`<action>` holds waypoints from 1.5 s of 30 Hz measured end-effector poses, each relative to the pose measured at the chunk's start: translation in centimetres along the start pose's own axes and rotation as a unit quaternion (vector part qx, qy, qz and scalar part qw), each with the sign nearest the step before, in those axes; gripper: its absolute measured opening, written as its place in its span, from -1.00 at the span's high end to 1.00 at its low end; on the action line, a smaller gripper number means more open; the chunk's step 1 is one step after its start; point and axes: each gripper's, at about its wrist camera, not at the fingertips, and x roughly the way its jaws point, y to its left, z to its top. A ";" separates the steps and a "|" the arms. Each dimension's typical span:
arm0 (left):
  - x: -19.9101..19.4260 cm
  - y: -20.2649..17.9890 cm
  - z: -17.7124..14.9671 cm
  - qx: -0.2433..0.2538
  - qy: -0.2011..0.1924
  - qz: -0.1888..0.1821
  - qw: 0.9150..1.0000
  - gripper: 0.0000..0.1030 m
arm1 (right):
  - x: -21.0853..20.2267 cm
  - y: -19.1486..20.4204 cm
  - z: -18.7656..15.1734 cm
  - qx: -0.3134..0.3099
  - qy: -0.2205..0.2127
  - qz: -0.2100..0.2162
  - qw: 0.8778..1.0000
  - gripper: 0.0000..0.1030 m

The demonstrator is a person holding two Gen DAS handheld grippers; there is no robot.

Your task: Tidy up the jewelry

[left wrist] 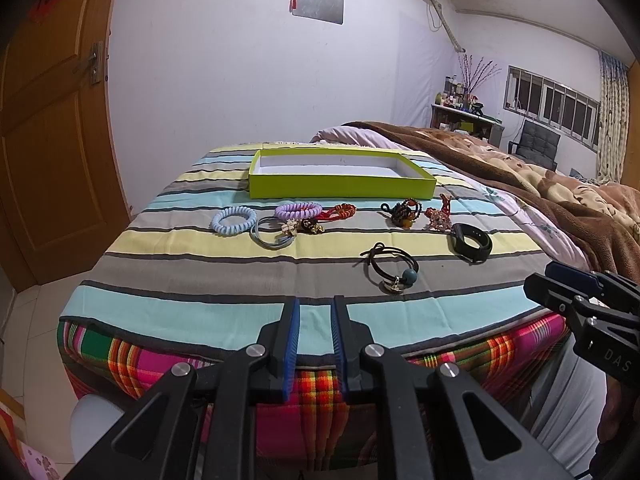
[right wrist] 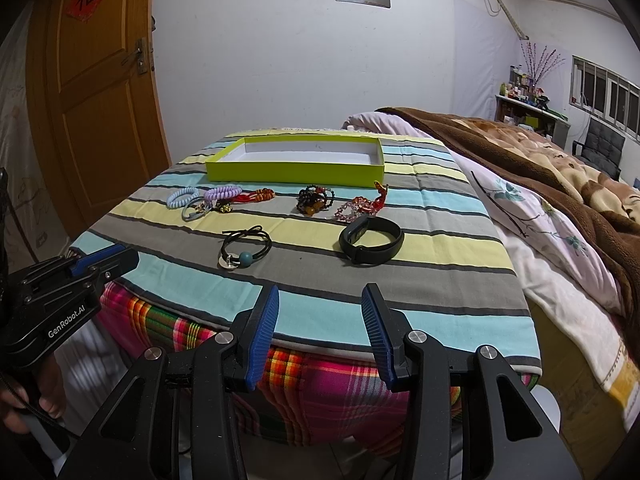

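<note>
An empty lime-green box (left wrist: 340,188) (right wrist: 296,172) stands at the far side of the striped cloth. In front of it lie a pale blue coil band (left wrist: 233,221) (right wrist: 182,197), a purple coil band (left wrist: 298,211) (right wrist: 222,192), a grey bangle (left wrist: 272,233), a red braided piece (left wrist: 340,211), dark beads (left wrist: 402,211) (right wrist: 314,199), pink beads (right wrist: 360,206), a black wristband (left wrist: 471,242) (right wrist: 371,240) and a black cord with a teal bead (left wrist: 394,266) (right wrist: 245,248). My left gripper (left wrist: 315,310) and right gripper (right wrist: 319,298) hover open at the near edge, both empty.
The striped cloth (left wrist: 200,280) covers a raised surface with a plaid cover (right wrist: 320,380) below. A brown blanket (right wrist: 560,152) and bed lie to the right. A wooden door (left wrist: 52,140) stands at the left. A hand (right wrist: 24,404) holds the left gripper's handle.
</note>
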 end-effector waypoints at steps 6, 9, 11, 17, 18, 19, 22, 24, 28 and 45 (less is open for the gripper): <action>0.0 0.0 0.0 0.000 0.000 0.000 1.000 0.70 | 0.0 0.0 0.0 0.000 0.001 0.000 1.000 0.14; 0.0 0.0 0.0 0.000 0.000 0.000 1.000 0.70 | 0.0 0.0 0.0 0.000 0.000 0.000 1.000 0.14; -0.1 0.0 0.0 -0.001 0.000 0.000 1.000 0.70 | 0.0 0.0 0.0 0.000 0.000 0.000 1.000 0.15; -0.1 0.0 -0.1 0.000 -0.001 -0.001 1.000 0.70 | -0.1 0.0 0.0 0.000 0.000 0.000 1.000 0.14; -0.1 0.0 -0.1 0.000 -0.001 -0.001 1.000 0.70 | 0.0 0.1 0.0 0.000 0.000 0.000 1.000 0.15; -0.1 0.0 -0.1 0.000 -0.001 0.000 1.000 0.70 | -0.1 0.1 0.0 0.000 0.000 0.000 1.000 0.14; -0.1 0.0 -0.1 -0.002 0.001 -0.002 1.000 0.70 | -0.1 0.1 0.0 -0.001 0.000 0.000 1.000 0.14; -0.2 0.0 -0.1 -0.003 0.001 -0.002 1.000 0.70 | -0.1 0.1 0.0 -0.001 0.000 0.000 1.000 0.14; -0.2 0.0 -0.1 -0.005 0.003 -0.001 1.000 0.70 | -0.1 0.1 0.0 -0.001 0.000 -0.001 1.000 0.15; 0.7 -0.3 0.3 -0.002 0.011 -0.021 1.000 0.70 | 0.2 0.0 0.0 0.000 0.002 -0.001 1.000 0.15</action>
